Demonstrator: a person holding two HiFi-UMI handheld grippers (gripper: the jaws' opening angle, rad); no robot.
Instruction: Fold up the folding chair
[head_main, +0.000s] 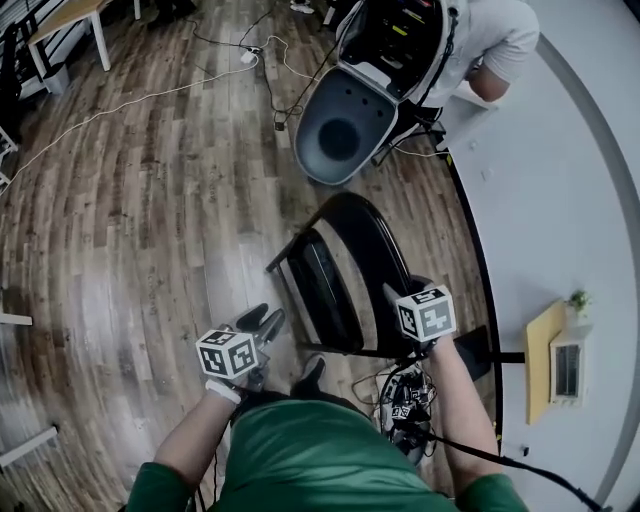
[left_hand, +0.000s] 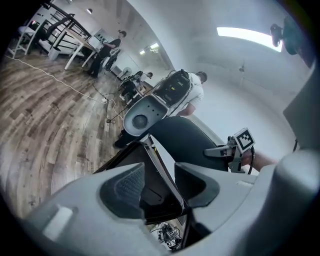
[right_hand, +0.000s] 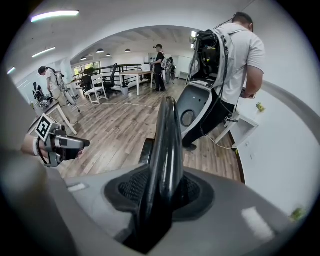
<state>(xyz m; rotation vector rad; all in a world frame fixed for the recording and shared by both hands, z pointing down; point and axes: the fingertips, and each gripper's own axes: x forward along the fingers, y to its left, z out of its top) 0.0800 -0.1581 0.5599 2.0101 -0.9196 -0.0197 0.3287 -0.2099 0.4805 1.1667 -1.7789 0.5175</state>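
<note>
At the top rim of the folding chair (head_main: 372, 245), the right gripper (right_hand: 162, 194) is closed on the black backrest edge, which runs straight between both pads. Left of the chair, the left gripper (left_hand: 160, 182) is held clear of it, jaws apart with nothing pressed between the pads; the chair frame shows only beyond the gap. Each gripper carries a marker cube (head_main: 228, 354) printed with square black-and-white code patterns. The chair stands on a wood-plank floor (head_main: 150, 210), and its seat appears tilted up toward the backrest. Right of the chair, a white wall (head_main: 570, 180) curves along the floor edge. Beyond the chair, an open hard-shell pack (head_main: 340, 130) with a gray lining hangs from a person in a white shirt (head_main: 500, 45); its upper half holds dark equipment with yellow parts. Farther left of the chair, a white cable (head_main: 130, 100) trails across the planks toward white tables (head_main: 70, 20).
</note>
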